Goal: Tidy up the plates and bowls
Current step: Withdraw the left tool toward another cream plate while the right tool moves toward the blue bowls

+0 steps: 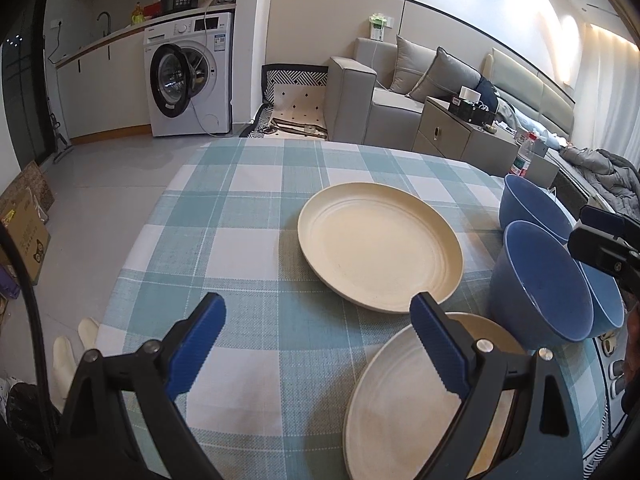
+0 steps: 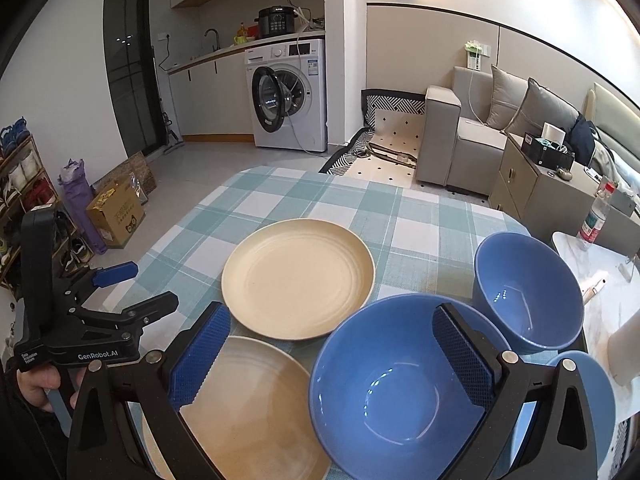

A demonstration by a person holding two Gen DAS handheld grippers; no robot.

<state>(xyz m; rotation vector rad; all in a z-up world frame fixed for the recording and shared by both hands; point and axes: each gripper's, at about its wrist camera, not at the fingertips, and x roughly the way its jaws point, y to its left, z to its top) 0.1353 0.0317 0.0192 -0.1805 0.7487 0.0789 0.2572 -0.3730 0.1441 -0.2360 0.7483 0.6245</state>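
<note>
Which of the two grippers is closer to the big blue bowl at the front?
Right. The right gripper hangs open just above the nearest blue bowl, one finger over its rim. The left gripper is open off to the side, past the near cream plate.

Both tongs are pointing downward over the desk (image 1: 248, 208), the left tongs (image 1: 320, 344) and right tongs (image 2: 332, 356) gaping wide, gripping nothing.

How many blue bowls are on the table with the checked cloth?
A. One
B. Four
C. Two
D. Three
D: the right wrist view shows a near blue bowl, a second one behind it, and a third partly cut off at the lower right, all on the checked tablecloth.
</note>
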